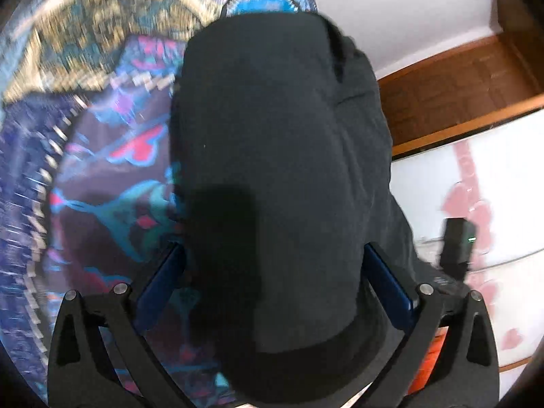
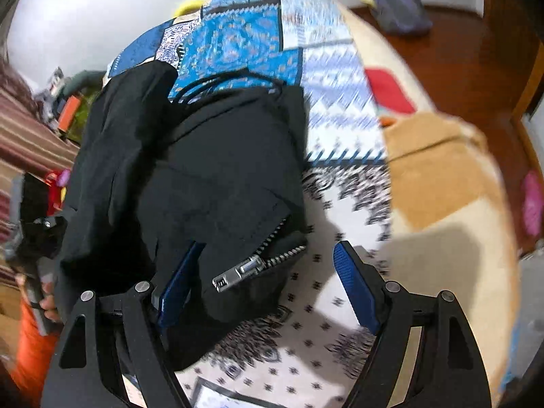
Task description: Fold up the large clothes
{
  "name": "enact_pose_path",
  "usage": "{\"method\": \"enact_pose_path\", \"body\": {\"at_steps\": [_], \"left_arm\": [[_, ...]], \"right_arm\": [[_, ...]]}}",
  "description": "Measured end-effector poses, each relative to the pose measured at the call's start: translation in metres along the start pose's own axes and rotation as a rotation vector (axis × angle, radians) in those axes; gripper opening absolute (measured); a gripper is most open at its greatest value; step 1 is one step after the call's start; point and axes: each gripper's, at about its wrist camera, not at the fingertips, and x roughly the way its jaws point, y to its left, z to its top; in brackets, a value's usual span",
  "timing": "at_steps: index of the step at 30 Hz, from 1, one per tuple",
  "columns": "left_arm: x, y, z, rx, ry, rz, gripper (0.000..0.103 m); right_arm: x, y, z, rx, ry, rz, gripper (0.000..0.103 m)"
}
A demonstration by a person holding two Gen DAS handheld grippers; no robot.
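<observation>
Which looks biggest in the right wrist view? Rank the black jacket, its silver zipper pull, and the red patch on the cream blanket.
1. Black jacket, easily the largest.
2. Red patch on the cream blanket.
3. Silver zipper pull, smallest, though it lies nearer the camera, so it looks enlarged.

wall [image 1: 391, 10]: white | floor [image 2: 476, 51]: brown wood | bedspread [image 2: 340, 119]: patterned

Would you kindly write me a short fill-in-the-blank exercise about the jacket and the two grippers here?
1. The jacket is ____ in colour.
2. It lies on a patterned ____.
3. Between the right gripper jaws lies a metal ____ pull.
4. The left gripper jaws stand ____ around the dark cloth.

Missing words: black; bedspread; zip; open
</observation>
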Motion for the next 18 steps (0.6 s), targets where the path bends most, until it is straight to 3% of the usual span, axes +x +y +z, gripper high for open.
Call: {"method": "enact_pose_path", "body": {"at_steps": [4, 14, 18], "left_arm": [[0.014, 0.000, 0.010, -0.020, 0.038, -0.054, 0.103], [0.023, -0.005, 0.016, -0.019, 0.044, -0.082, 0.099], [0.015, -0.015, 0.009, 0.009, 0.013, -0.079, 0.085]], "right_arm": [[0.015, -0.006, 0.008, 0.058, 0.016, 0.119, 0.077], [0.038, -0.018, 0.012, 0.165, 0.065, 0.268, 0.076], [0.033, -0.015, 0.011, 0.164, 0.061, 0.287, 0.057]]}}
